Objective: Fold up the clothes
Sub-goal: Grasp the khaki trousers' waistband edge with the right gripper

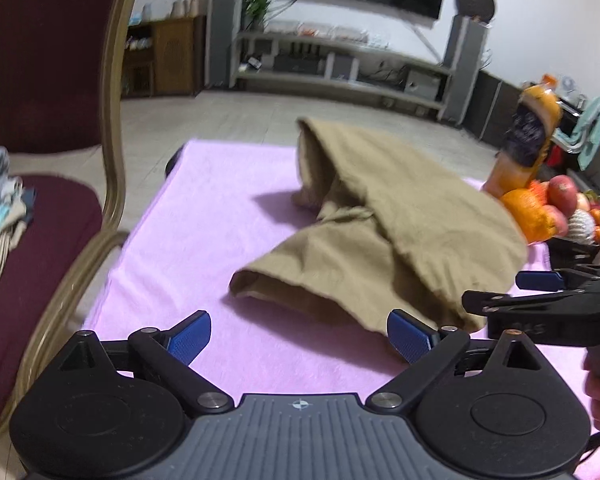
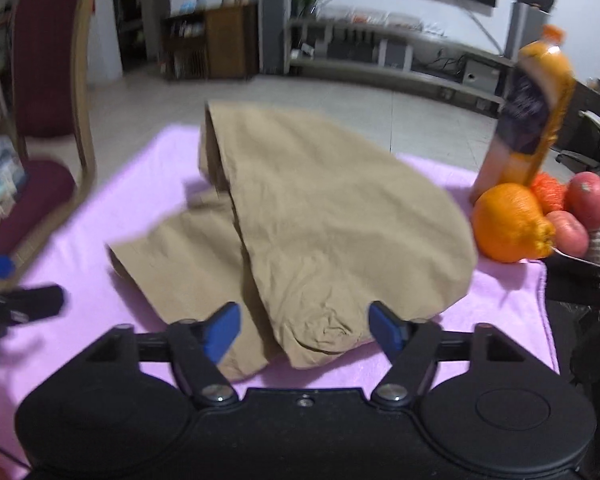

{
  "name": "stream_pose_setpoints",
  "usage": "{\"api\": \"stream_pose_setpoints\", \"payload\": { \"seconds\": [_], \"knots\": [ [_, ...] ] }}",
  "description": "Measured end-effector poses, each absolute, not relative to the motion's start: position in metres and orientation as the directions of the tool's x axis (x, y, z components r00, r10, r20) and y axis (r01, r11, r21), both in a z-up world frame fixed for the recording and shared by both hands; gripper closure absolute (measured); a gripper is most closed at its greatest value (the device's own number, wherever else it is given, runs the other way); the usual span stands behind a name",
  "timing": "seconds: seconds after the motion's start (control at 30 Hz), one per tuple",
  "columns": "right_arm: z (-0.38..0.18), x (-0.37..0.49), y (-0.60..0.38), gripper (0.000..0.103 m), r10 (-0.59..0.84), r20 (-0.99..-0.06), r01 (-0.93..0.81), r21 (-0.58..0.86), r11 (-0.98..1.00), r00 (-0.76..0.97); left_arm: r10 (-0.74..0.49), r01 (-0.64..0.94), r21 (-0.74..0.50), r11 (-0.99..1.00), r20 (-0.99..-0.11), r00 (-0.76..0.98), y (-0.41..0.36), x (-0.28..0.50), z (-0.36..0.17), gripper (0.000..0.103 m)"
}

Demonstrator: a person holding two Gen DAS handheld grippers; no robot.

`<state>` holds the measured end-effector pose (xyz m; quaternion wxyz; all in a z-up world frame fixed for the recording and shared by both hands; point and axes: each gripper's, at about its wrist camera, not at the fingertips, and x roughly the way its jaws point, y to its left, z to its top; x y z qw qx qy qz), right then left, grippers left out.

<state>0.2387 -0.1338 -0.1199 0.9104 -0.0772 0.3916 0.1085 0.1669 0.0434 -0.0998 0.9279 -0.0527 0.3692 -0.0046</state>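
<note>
Both the left gripper point(image 1: 299, 338) and right gripper point(image 2: 305, 330) hung with fingers spread, empty, near the tan trousers point(image 2: 324, 224) on the pink cloth point(image 1: 204, 208).

Each tool was built on a black base with two round housings. On the left tool point(image 1: 299, 336) a grey ribbed plate with a small compass-like mark was set between them. Black linked arms were fastened by silver screws, and blue ribbed pads point(image 1: 190, 337) were fitted on the fingers. The right tool point(image 2: 304, 326) was made the same way, with blue pads point(image 2: 223, 330), silver screws and a small screw at the base's middle.
</note>
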Motion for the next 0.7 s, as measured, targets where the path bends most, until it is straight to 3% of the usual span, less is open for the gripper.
{"api": "stream_pose_setpoints", "payload": {
  "seconds": [0.1,0.2,0.23,0.27,0.3,0.47,0.57,0.7],
  "knots": [
    [-0.144,0.255,-0.117,0.015,0.058,-0.744,-0.275,-0.173,0.946,0.665,-0.040,-0.038,-0.098,0.994,-0.692,0.720,0.047,0.172,-0.101,0.007],
    [-0.165,0.267,-0.105,0.018,-0.086,-0.742,-0.262,-0.339,0.903,0.665,-0.040,-0.044,-0.103,0.994,-0.695,0.718,0.050,0.174,-0.102,0.007],
    [-0.165,0.269,-0.105,0.027,-0.103,-0.744,-0.256,-0.352,0.900,0.660,-0.040,-0.049,-0.108,0.993,-0.694,0.719,0.052,0.174,-0.101,0.007],
    [-0.161,0.271,-0.106,0.070,-0.105,-0.750,-0.251,-0.345,0.905,0.653,-0.040,-0.054,-0.114,0.992,-0.693,0.720,0.055,0.174,-0.101,0.007],
    [-0.158,0.273,-0.107,0.092,-0.107,-0.756,-0.245,-0.337,0.909,0.645,-0.040,-0.059,-0.119,0.991,-0.691,0.722,0.057,0.174,-0.100,0.007],
    [-0.050,0.274,-0.117,0.096,0.102,-0.730,-0.188,-0.036,0.982,0.676,-0.048,-0.108,-0.193,0.975,-0.662,0.748,0.080,0.168,-0.089,0.007],
    [0.032,0.269,-0.118,0.096,0.265,-0.660,-0.199,0.175,0.964,0.703,-0.044,-0.152,-0.246,0.957,-0.642,0.765,0.099,0.163,-0.081,0.007],
    [0.122,0.256,-0.104,0.096,0.358,-0.548,-0.247,0.267,0.931,0.756,-0.039,-0.200,-0.318,0.927,-0.610,0.791,0.126,0.155,-0.070,0.007]
  ]
}}
